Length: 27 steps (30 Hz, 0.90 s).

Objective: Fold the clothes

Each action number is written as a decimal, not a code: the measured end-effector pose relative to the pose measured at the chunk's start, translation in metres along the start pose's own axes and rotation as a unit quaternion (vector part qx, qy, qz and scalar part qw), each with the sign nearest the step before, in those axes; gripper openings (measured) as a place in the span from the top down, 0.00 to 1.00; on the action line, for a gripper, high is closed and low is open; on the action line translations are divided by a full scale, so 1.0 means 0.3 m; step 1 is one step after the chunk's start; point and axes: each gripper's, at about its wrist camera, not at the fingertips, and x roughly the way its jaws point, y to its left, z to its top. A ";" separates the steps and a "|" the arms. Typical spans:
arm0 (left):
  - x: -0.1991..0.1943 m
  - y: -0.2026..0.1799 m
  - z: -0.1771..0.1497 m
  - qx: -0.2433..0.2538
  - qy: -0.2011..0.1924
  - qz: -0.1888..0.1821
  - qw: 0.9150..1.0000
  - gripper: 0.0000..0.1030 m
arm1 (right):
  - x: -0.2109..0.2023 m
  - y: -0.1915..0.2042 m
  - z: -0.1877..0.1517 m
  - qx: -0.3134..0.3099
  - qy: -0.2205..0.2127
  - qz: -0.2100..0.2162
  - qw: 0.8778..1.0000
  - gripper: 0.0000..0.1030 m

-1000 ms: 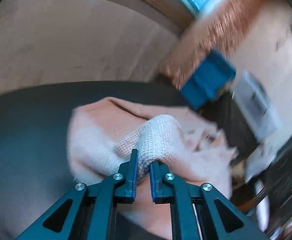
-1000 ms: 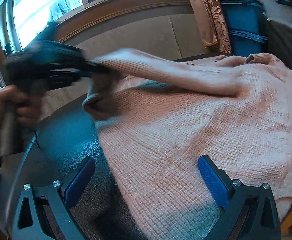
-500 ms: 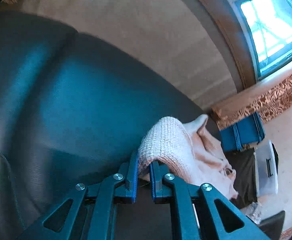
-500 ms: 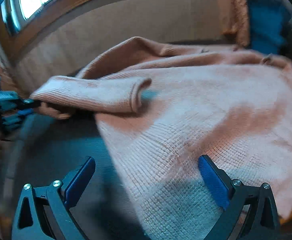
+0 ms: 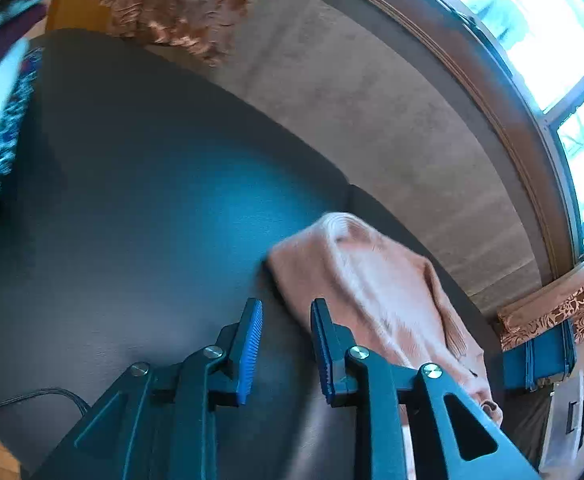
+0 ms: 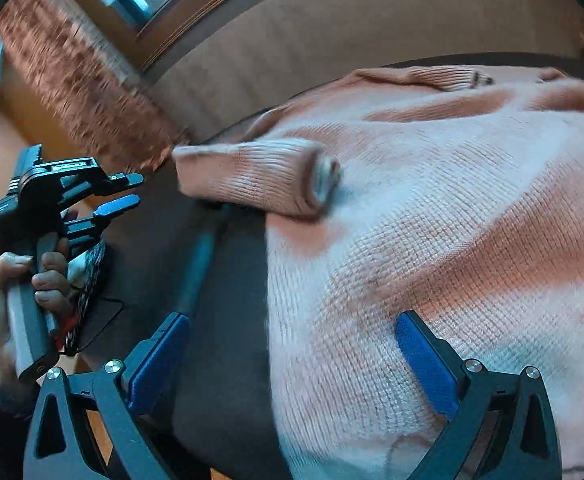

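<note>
- Left wrist view: my left gripper stands with its jaws a little apart, nothing between them, over the dark cushion; the pink sweater lies just right of its tips.
- Right wrist view: my right gripper is spread wide and empty, straddling the sweater's left edge.
- One sleeve lies doubled across the sweater's body, cuff inward; the rest is spread flat along the seat by the wall.
- I judge this a sleeve fold, mid-task.
- Next calls for a pinch on a free edge, probably the hem by my right jaws, lifting without dragging that sleeve loose.
</note>
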 end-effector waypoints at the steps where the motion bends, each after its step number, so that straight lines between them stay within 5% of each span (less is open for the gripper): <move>1: -0.013 0.018 -0.016 -0.004 0.008 -0.015 1.000 0.77 | 0.004 0.014 0.000 0.000 0.006 0.006 1.000 0.00; 7: -0.058 0.047 -0.142 0.049 0.078 -0.110 0.990 0.71 | -0.087 -0.048 0.009 0.095 -0.020 0.093 0.991 0.00; 16: 0.121 -0.169 -0.474 0.144 0.201 -0.148 0.958 0.62 | -0.259 -0.252 0.011 0.190 -0.083 -0.004 0.978 0.00; 19: 0.125 -0.185 -0.496 0.136 0.187 -0.139 0.963 0.60 | -0.249 -0.256 -0.001 0.182 -0.090 -0.008 0.979 0.00; 27: 0.288 -0.162 -0.396 0.000 0.182 -0.118 0.976 0.48 | -0.222 -0.268 -0.034 0.162 -0.108 -0.016 0.981 0.00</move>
